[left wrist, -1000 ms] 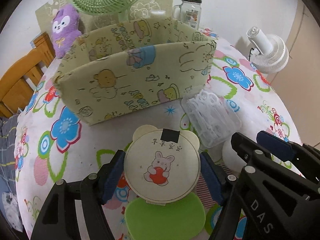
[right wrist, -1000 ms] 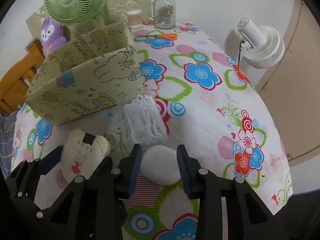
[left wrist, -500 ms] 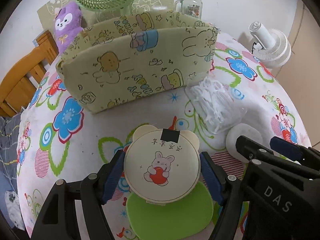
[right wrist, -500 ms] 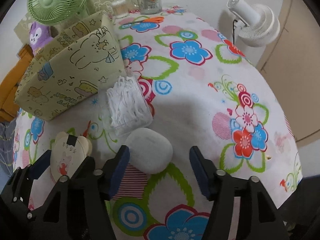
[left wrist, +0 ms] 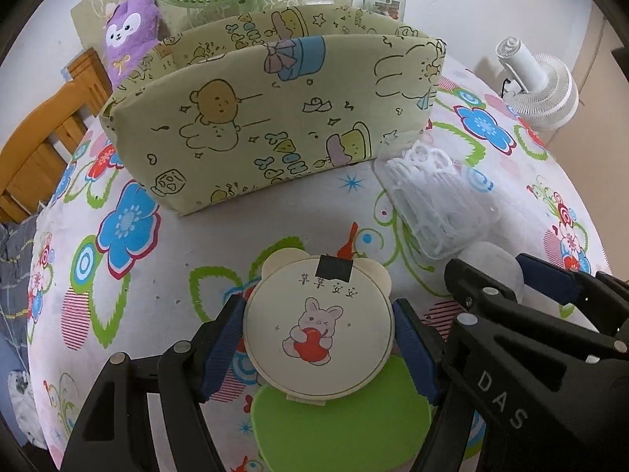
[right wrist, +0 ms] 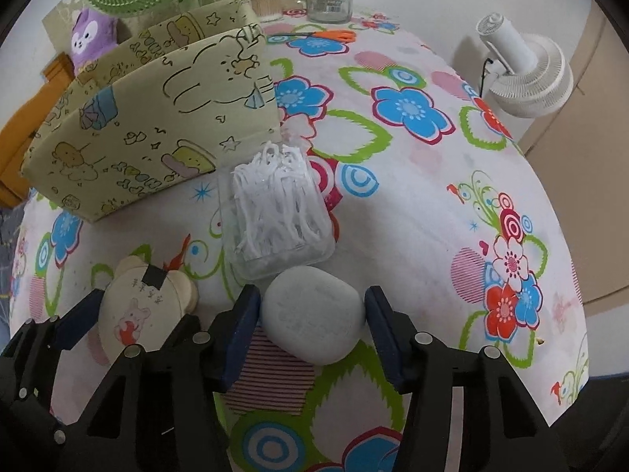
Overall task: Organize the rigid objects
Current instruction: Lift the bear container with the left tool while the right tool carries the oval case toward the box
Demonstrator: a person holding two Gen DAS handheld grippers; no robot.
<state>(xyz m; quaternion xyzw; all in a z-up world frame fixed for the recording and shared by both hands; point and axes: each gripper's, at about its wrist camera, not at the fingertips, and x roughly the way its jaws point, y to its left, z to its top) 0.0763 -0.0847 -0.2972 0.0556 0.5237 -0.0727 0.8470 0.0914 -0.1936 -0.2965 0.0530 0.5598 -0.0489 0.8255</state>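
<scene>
The round cream compact mirror with bear ears [left wrist: 318, 330] sits squarely between the blue pads of the left gripper [left wrist: 318, 348], which is clamped on its rim from both sides; it lies low over the flowered tablecloth [left wrist: 118, 275]. To that claw's right, the smooth pale grey case [right wrist: 312, 316] lies on the cloth between the pads of the right gripper [right wrist: 312, 326], whose jaws have just been closing around it. The left pad looks to be against the case and the right pad is at its edge, but I cannot tell whether either presses yet.

Just ahead of the right claw, touching or nearly touching the case, lies a clear box of white floss picks [right wrist: 279, 216]. Farther ahead of both claws stands the open fabric storage bin [left wrist: 275, 118], the likely home for these things.

Risks, as I judge them: the case is rounded and slick, so a pinch near its edge could squirt it forward into the floss box, or let it slip on the lift. The mirror is held only by its thin rim; a tilt might let it pivot or drop. The two claws sit close side by side, so lifting together may knock their frames. The soft bin wall could buckle if a claw clips it
</scene>
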